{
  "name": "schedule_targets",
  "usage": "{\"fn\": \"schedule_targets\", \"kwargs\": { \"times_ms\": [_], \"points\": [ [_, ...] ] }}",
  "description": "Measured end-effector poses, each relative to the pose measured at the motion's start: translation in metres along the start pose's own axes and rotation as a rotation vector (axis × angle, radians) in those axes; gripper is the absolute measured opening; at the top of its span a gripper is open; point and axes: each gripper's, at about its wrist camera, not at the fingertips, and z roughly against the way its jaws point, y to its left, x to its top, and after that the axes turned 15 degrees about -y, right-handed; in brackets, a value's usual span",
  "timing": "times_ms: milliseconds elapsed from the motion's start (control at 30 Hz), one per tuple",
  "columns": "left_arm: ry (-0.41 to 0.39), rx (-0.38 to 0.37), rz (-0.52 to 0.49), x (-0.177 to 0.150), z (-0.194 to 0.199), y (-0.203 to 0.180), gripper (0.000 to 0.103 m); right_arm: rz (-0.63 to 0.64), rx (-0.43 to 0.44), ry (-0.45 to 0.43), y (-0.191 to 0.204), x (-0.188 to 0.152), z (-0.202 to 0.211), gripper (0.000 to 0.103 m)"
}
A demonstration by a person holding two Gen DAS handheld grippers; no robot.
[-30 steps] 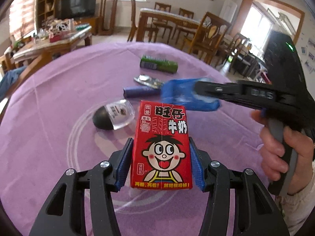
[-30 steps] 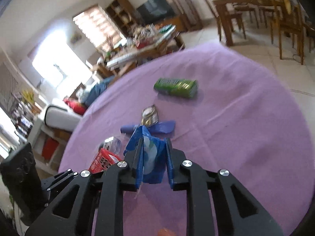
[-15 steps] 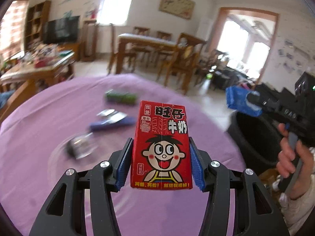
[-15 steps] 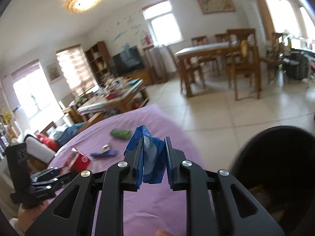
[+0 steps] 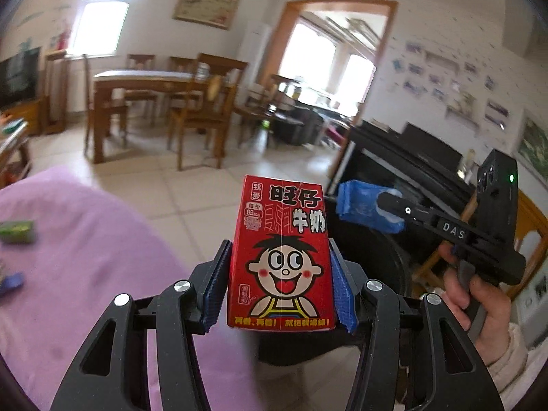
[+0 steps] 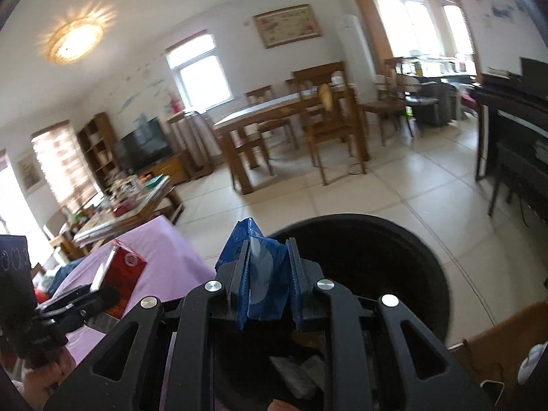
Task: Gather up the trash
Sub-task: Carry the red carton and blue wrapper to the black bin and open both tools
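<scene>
My left gripper (image 5: 279, 284) is shut on a red milk carton (image 5: 282, 257) with a cartoon face, held upright past the edge of the purple table (image 5: 85, 257). My right gripper (image 6: 265, 274) is shut on a crumpled blue wrapper (image 6: 262, 274) and hangs over the open black trash bin (image 6: 370, 260). The left wrist view shows the right gripper (image 5: 383, 205) with the blue wrapper (image 5: 363, 205) above the bin (image 5: 383, 260), a hand (image 5: 479, 308) on its handle. The right wrist view catches the carton (image 6: 126, 270) at the left, over the table (image 6: 164, 253).
A green packet (image 5: 15, 231) and a blue scrap (image 5: 10, 284) lie blurred on the purple cloth at the left. The bin holds some pale rubbish (image 6: 294, 373). A black piano (image 5: 404, 167) stands behind the bin, a wooden dining table (image 5: 144, 82) with chairs across the tiled floor.
Both grippers have swung right, off the purple table toward the black bin, each keeping its load. The right gripper now hangs over the bin's mouth.
</scene>
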Motion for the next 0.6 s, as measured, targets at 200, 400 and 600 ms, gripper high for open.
{"fn": "schedule_targets", "kwargs": {
  "times_ms": [200, 400, 600],
  "points": [
    [0.07, -0.054, -0.028, -0.021, -0.052, -0.031, 0.053, -0.046, -0.06, -0.01, -0.033, -0.008, 0.001, 0.02],
    [0.123, -0.065, -0.039, -0.041, -0.084, -0.047, 0.053, -0.082, -0.079, 0.008, -0.05, -0.02, 0.005, 0.02],
    [0.15, -0.065, -0.039, -0.05, -0.101, -0.051, 0.053, -0.106, -0.089, 0.016, -0.062, -0.027, 0.008, 0.02]
  ]
}}
